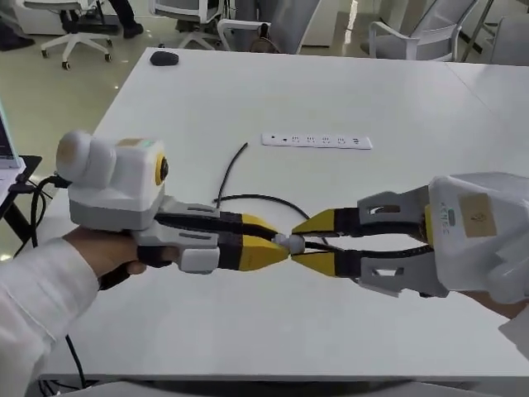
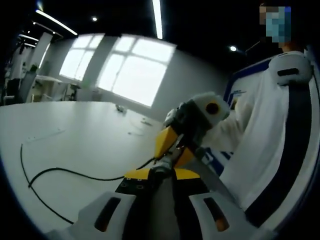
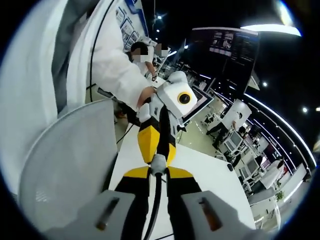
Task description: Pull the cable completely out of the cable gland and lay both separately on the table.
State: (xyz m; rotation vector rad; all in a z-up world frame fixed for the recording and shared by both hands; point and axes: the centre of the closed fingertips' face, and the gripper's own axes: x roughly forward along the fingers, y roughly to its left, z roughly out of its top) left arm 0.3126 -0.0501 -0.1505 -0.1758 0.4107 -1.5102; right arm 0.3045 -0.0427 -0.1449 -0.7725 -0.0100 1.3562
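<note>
- Head view: 1 cable gland hangs above the near half of the table, with the left gripper clamped on it as an anchor.
- 1 black cable runs through the gland. The right gripper looks closed on the cable just behind it, facing the left gripper for a straight pull apart.
- The cable's free length loops on the table toward 1 power strip.
- 1 mouse lies near the far left corner.
</note>
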